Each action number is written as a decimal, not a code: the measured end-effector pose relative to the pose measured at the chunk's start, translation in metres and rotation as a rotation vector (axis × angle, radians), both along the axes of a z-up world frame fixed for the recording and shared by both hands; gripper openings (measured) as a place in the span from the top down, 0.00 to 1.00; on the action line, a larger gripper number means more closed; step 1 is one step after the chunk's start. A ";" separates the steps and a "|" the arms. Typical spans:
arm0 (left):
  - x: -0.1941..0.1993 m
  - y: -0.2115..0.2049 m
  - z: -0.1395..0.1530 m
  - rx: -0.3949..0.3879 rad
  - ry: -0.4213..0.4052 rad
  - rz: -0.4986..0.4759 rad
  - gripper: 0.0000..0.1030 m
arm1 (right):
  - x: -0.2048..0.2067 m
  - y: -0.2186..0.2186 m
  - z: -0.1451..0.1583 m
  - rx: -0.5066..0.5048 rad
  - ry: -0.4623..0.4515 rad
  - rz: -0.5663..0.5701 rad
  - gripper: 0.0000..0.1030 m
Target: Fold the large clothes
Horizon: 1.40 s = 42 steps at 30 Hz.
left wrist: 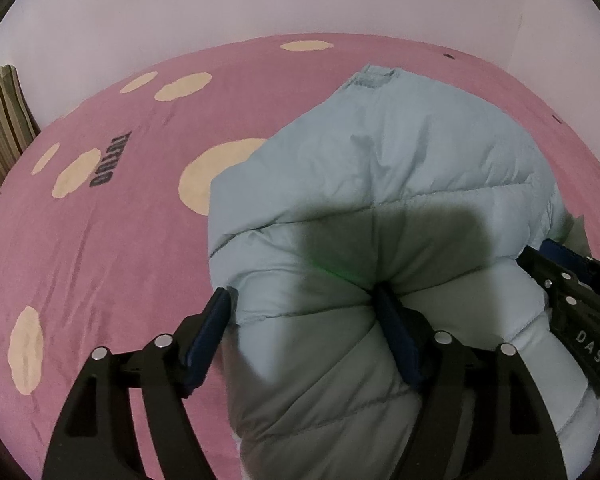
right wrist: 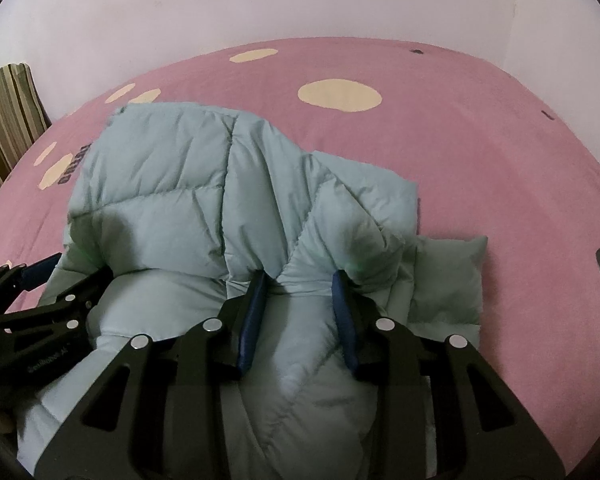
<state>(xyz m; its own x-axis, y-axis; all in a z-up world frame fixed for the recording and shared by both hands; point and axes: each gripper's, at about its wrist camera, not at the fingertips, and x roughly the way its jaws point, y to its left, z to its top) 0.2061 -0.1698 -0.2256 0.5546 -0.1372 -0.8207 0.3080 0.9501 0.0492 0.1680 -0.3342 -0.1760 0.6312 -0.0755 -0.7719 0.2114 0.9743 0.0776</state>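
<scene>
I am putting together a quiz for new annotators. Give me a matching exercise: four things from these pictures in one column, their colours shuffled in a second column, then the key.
Things:
1. puffer jacket
2. bedsheet
3. right tool's pads
4. cloth at the left edge

Colours:
A. dark blue
B. pink with cream spots
C. brown and pale stripes
D. pale blue

Pairs: 1-D, 2-B, 3-A, 4-C
</scene>
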 end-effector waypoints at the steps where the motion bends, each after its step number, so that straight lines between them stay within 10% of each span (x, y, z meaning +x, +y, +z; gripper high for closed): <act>1: -0.002 0.002 0.003 -0.002 -0.004 0.005 0.24 | -0.001 0.001 0.003 0.001 0.000 0.001 0.59; 6: -0.016 0.010 0.019 -0.017 -0.029 0.009 0.24 | -0.018 0.004 0.029 0.009 -0.025 -0.031 0.37; 19: -0.091 0.045 0.073 -0.080 -0.104 0.056 0.21 | -0.107 0.017 0.082 0.004 -0.091 -0.124 0.23; 42: -0.171 0.060 0.112 -0.127 -0.162 0.051 0.20 | -0.175 0.047 0.101 -0.038 -0.138 -0.107 0.22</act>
